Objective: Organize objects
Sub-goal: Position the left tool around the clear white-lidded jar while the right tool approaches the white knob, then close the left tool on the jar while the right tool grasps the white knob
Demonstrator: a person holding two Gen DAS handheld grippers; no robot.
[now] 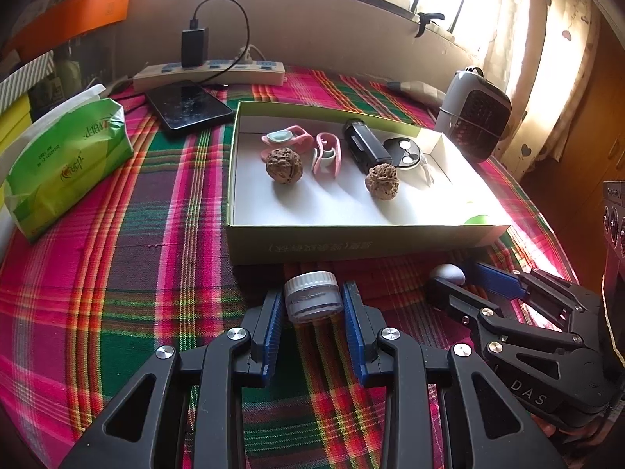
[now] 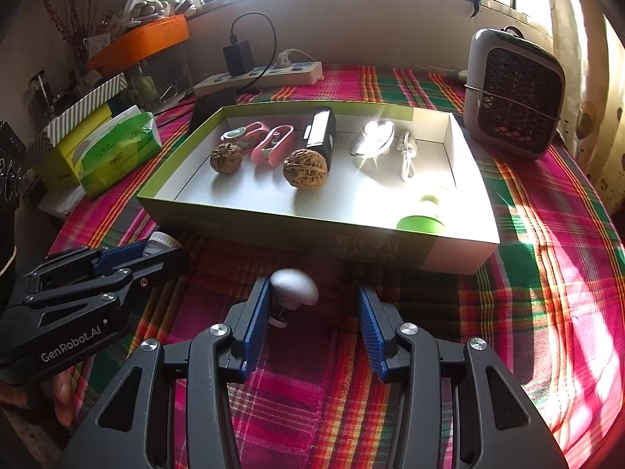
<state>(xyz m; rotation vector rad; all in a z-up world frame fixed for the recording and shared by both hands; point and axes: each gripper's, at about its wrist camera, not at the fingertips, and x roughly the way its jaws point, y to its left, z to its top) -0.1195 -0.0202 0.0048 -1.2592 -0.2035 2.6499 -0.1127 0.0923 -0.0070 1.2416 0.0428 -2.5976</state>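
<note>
On the plaid cloth (image 1: 117,273), lower centre of the left wrist view: left gripper (image 1: 312,305), blue pads set against both sides of a small round jar (image 1: 311,298) with a white ribbed lid; the jar appears clamped, standing upright just in front of the box.

Lower right of the same view: right gripper (image 1: 449,277), seen from the side. In its own view, lower centre, the right gripper (image 2: 312,308) stands with jaws apart; a white egg-shaped object (image 2: 295,287) touches the left pad, the right pad well clear of it. Not gripped.

Centre of both views: shallow green box (image 1: 351,240), white inside. Contents, left to right in the left wrist view:
- pink clip (image 1: 287,138), at the back
- walnut (image 1: 284,165), just in front of that clip
- second pink clip (image 1: 327,154)
- black rectangular device (image 1: 365,144)
- second walnut (image 1: 381,179), in front of the device
- round black item (image 1: 402,152) with pale discs
- white cord (image 2: 407,152), beside it
- green-and-white object (image 2: 424,219), near front corner

Upper left: tissue pack (image 1: 66,168), phone (image 1: 189,107), power strip (image 1: 211,72) with black charger (image 1: 194,45). Upper right: small fan (image 1: 474,117).
</note>
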